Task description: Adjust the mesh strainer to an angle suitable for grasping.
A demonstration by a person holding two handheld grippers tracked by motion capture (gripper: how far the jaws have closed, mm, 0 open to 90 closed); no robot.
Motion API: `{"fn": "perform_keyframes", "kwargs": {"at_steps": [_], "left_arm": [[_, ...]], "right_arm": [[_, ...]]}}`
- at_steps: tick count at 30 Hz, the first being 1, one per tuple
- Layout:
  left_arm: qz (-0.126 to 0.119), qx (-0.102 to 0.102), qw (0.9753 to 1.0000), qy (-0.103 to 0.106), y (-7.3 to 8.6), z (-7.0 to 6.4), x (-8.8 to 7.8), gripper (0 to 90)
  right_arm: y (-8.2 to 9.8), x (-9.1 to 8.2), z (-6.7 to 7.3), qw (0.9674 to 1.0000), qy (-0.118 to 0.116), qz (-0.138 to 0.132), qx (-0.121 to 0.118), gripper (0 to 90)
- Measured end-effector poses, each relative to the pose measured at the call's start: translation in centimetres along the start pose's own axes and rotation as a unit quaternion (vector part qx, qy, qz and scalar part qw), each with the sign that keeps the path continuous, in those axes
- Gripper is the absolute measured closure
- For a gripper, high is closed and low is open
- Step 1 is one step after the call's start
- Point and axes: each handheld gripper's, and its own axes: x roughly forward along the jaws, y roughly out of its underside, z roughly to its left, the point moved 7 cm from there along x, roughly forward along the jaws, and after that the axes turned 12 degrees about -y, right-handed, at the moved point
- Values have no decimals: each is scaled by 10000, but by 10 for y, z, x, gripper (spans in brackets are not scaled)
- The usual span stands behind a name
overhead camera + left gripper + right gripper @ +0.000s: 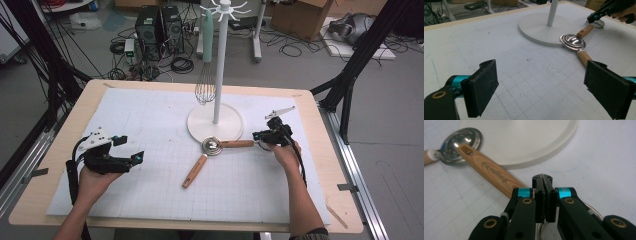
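Two wooden-handled utensils lie on the white grid mat (150,190). A steel ladle (212,146) (572,41) rests by the stand's base, its handle (195,171) pointing toward the front. A strainer's wooden handle (237,144) (491,171) lies with its end over the ladle bowl (459,145). The strainer's mesh head (549,228) (599,23) sits under my right gripper (257,136) (543,178), which is low over it. Its pads are pressed together and I see nothing between them. My left gripper (131,149) (541,87) is held wide open at the mat's left, empty.
A white utensil stand (200,125) with a tall pole (219,65) rises at the mat's far middle; a whisk (205,87) hangs from it. The wooden table edge (350,200) frames the mat. Cables and computer cases sit on the floor beyond.
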Motion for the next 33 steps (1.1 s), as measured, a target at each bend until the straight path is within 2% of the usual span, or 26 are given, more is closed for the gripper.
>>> {"fn": "perform_keyframes", "kwargs": {"at_steps": [6,23,28,33], "left_arm": [[3,13,10000,5,0,0,1,123],[-33,16,10000,6,-1,0,-1,123],[-37,12,10000,10,-2,0,-1,122],[-37,21,10000,19,-2,-1,-2,123]], "right_arm": [[5,6,-5,9997,121,89,166,894],[16,2,4,9989,282,336,134,894],[16,1,10,9985,324,438,35,894],[18,0,11,9983,348,460,83,895]]}}
